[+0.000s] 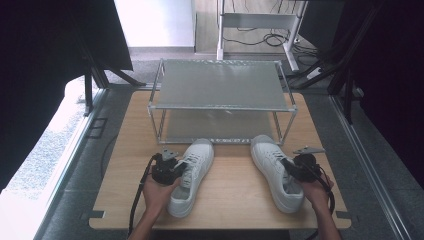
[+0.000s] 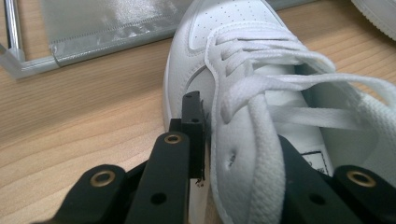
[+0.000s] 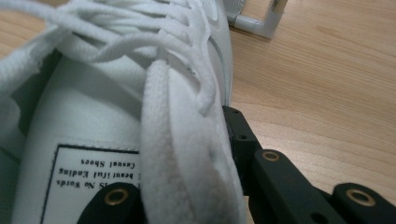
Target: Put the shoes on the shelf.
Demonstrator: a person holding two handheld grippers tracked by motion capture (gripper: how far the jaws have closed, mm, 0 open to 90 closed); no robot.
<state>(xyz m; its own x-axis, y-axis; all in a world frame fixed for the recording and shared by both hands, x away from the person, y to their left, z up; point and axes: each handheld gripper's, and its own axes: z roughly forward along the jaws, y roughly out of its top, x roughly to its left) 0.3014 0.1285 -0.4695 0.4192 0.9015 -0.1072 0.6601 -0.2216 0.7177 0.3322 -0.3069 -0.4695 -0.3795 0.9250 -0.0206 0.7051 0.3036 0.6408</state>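
White left shoe [image 1: 190,176] – pinched by left tool [image 1: 167,170] | right shoe [image 1: 275,172] – pinched by right tool [image 1: 298,167]

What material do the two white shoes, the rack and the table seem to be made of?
Left shoe and right shoe: probably smooth white leather or imitation, with stitched seams, punched toe holes, woven fabric laces. Rack: shiny metal tubes; its grey shelves look like matte sheet, possibly fabric or plastic. Table: light wood or wood-look laminate, with visible grain.
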